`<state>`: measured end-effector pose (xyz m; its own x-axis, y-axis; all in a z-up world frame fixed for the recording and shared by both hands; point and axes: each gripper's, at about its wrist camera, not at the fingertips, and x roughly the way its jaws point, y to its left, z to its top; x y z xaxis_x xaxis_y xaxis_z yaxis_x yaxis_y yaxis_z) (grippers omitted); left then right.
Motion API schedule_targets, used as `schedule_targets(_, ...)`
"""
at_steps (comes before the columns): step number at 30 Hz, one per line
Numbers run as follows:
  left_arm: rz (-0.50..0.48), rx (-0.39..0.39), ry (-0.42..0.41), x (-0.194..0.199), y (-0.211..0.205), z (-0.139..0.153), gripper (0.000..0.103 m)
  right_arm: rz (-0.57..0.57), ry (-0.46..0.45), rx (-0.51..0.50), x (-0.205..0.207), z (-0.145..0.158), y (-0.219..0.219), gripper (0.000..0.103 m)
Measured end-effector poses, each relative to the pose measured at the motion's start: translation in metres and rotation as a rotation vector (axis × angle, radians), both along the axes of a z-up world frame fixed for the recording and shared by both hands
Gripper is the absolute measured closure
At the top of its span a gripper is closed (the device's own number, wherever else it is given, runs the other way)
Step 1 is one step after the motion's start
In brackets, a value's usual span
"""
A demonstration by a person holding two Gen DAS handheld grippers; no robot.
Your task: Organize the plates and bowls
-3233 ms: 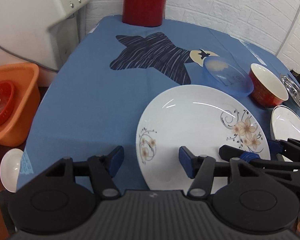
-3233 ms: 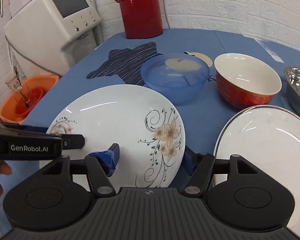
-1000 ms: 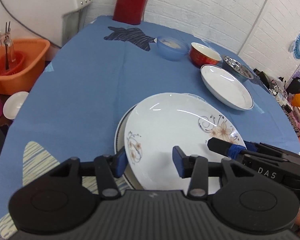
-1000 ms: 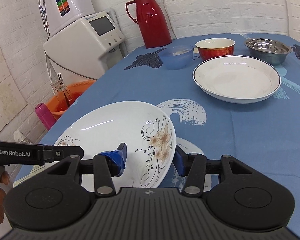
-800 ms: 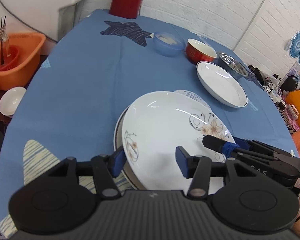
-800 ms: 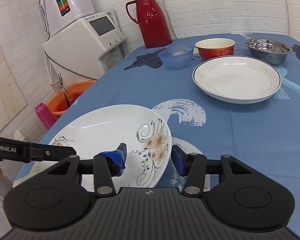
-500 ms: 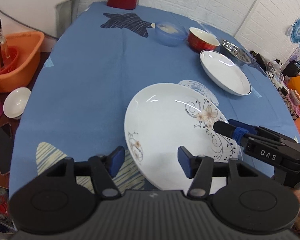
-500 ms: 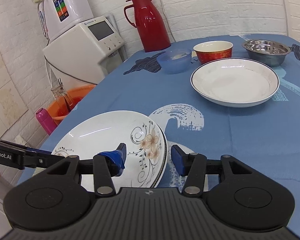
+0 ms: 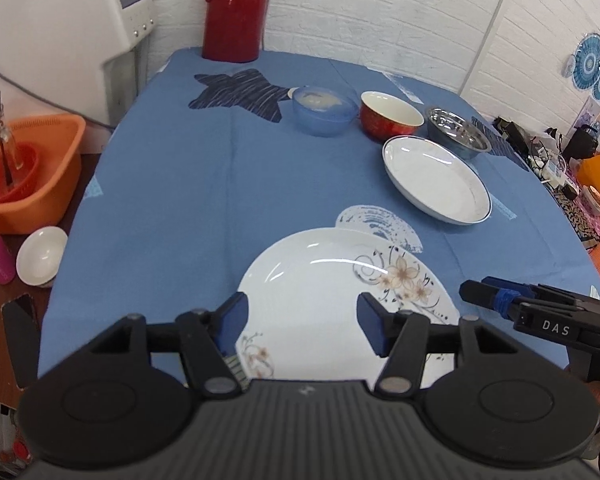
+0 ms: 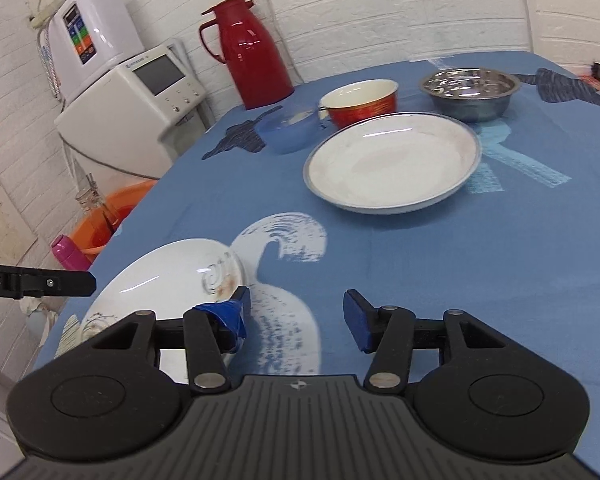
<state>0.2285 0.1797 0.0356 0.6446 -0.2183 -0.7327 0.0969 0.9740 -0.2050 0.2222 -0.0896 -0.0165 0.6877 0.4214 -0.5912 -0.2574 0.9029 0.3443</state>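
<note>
The white flowered plate (image 9: 332, 292) lies flat near the table's front edge, also seen low on the left as the flowered plate (image 10: 168, 280). My left gripper (image 9: 303, 318) hovers open over its near half, touching nothing. My right gripper (image 10: 296, 314) is open just right of the plate's rim, over bare cloth; its tip shows as the right gripper (image 9: 496, 300). Farther back sits a white blue-rimmed plate (image 9: 436, 178), then a blue bowl (image 9: 324, 110), a red bowl (image 9: 390, 114) and a steel bowl (image 9: 456, 130) in a row.
A red thermos (image 9: 234, 8) stands at the table's far edge beside a white water machine (image 10: 140, 92). Off the left edge are an orange basin (image 9: 28, 164), a small white bowl (image 9: 40, 256) and a phone (image 9: 18, 320). Clutter lies beyond the right edge.
The flowered plate, carried between both grippers, came down onto a second plate near the front edge. Both grippers have drawn back from it; the right one shifted right, off the rim.
</note>
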Motion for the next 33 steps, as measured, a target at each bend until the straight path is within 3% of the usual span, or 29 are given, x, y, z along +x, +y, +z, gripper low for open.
schedule_targets(8, -0.067, -0.045, 0.021, 0.06, -0.053, 0.01, 0.041, -0.12, 0.011, -0.008, 0.027, 0.004, -0.052, 0.064)
schedule_targets(16, -0.137, -0.008, 0.048, 0.136, -0.112, 0.005, 0.04, -0.159, -0.003, -0.031, 0.087, 0.01, -0.071, 0.063)
schedule_targets(25, -0.118, 0.038, 0.139, 0.208, -0.142, -0.028, 0.04, -0.123, 0.07, -0.143, 0.163, -0.009, -0.061, 0.063)
schedule_targets(28, -0.118, 0.023, 0.162, 0.217, -0.144, -0.037, 0.04, -0.082, 0.086, -0.169, 0.171, -0.016, -0.054, 0.062)
schedule_targets(33, -0.117, 0.014, 0.183, 0.226, -0.147, -0.048, 0.04, -0.029, 0.036, -0.265, 0.171, -0.017, -0.039, 0.058)
